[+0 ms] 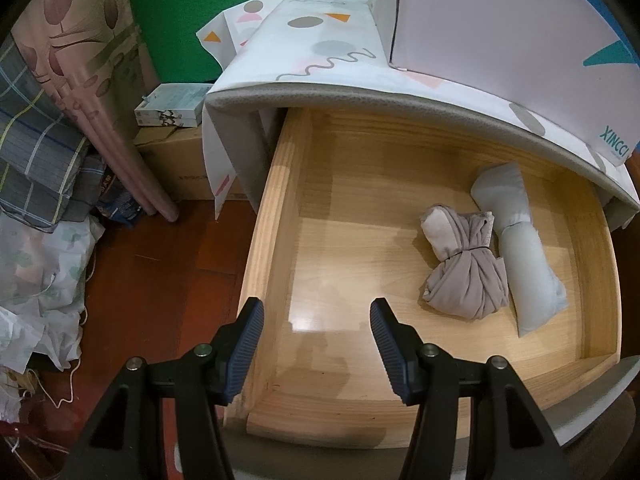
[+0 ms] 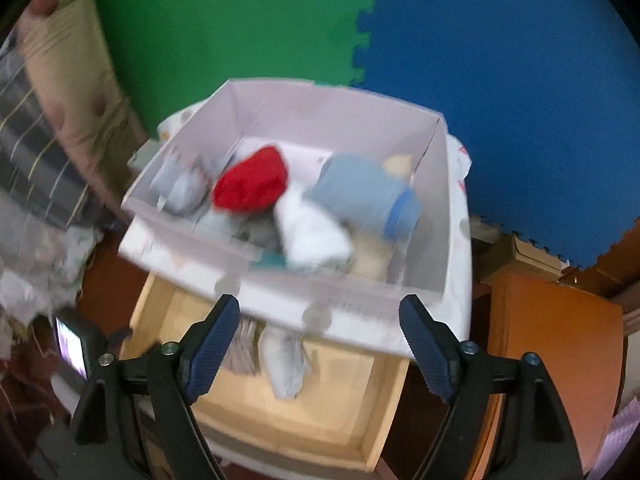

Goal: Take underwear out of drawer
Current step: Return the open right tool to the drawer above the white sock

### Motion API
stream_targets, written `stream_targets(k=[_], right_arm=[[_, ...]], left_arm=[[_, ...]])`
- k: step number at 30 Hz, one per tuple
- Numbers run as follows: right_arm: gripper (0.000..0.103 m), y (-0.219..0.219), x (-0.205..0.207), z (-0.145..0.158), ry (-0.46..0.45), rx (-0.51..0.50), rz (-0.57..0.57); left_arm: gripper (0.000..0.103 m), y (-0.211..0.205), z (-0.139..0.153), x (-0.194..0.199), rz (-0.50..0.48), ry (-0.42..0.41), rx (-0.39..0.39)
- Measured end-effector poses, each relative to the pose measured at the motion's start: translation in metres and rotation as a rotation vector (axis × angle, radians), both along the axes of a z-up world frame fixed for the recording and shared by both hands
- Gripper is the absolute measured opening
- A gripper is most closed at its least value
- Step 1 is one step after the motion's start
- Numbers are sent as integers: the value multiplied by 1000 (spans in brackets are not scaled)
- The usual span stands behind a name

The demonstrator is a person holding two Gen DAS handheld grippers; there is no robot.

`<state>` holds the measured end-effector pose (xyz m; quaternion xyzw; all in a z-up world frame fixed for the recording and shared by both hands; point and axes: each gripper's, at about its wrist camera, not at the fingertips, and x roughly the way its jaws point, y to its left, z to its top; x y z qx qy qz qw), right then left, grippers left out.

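While the pale wooden drawer (image 1: 280,208) stands pulled out, two rolled pieces of underwear lie side by side and touching on its floor: a beige-grey knotted bundle (image 1: 464,264) and a pale blue-white roll (image 1: 520,252). Above the drawer's near left corner, the left gripper (image 1: 316,344) hangs with jaws spread, holding nothing. Higher up, the right gripper (image 2: 320,348) is also spread wide and empty, facing a white open-topped box (image 2: 436,208) of folded clothes, a red bundle (image 2: 252,184) among them, though that view is blurred.

Drawer (image 1: 276,216) left half bare — cabinet top (image 1: 360,98) overhangs rear.
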<state>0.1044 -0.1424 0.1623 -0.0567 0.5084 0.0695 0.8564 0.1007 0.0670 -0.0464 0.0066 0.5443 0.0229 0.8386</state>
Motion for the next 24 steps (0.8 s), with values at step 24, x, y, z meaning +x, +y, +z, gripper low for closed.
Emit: stream_targets(k=[24], right_arm=[[60,46,8,-219,247,-25,-1]], left_arm=[[57,6,1,-1,-2,7,-27]])
